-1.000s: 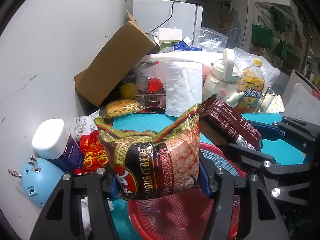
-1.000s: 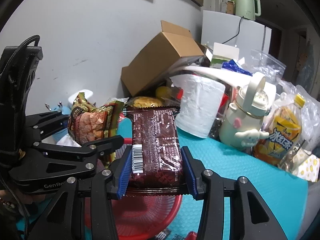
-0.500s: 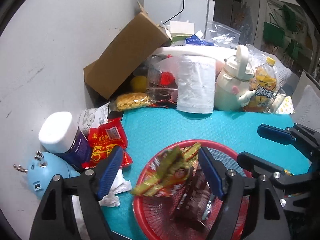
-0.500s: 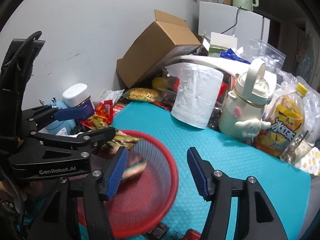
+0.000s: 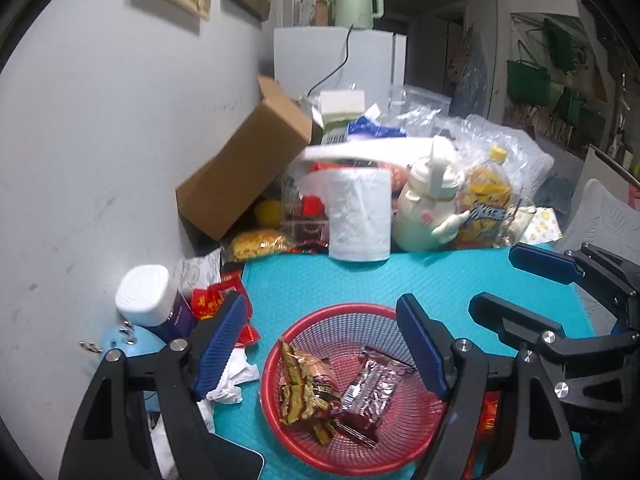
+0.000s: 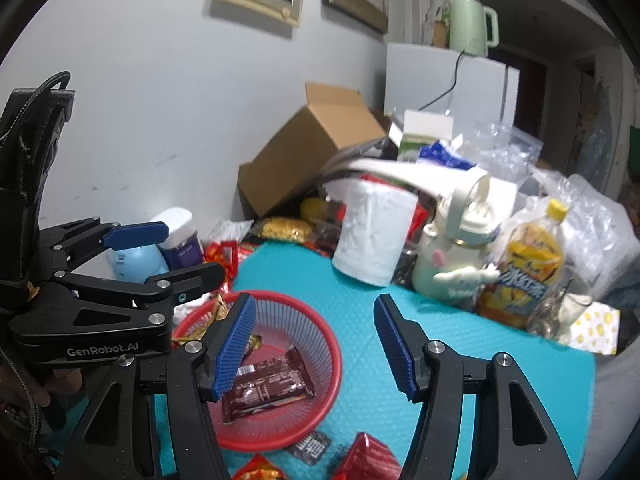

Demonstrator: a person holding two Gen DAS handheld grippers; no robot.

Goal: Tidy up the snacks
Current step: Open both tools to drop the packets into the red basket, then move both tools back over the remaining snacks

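A red mesh basket (image 5: 344,316) sits on the teal mat (image 5: 360,280). Inside lie a gold and brown snack bag (image 5: 304,388) and a dark brown chocolate packet (image 5: 372,392). The basket (image 6: 320,340) and the chocolate packet (image 6: 268,384) also show in the right wrist view. My left gripper (image 5: 320,344) is open and empty above the basket. My right gripper (image 6: 316,344) is open and empty above the basket's right side. The right gripper also shows at the right of the left wrist view (image 5: 520,280), and the left gripper at the left of the right wrist view (image 6: 168,252).
Red snack packets lie left of the basket (image 5: 216,300) and at the mat's near edge (image 6: 368,460). At the back stand a paper roll (image 5: 358,216), a cream flask (image 5: 428,208), a yellow drink bottle (image 5: 484,204) and a tipped cardboard box (image 5: 248,164). A white-capped jar (image 5: 152,300) is at the left.
Both grippers opened and let the snack bag and the chocolate packet fall into the red basket. Both have since lifted and drawn back above it.
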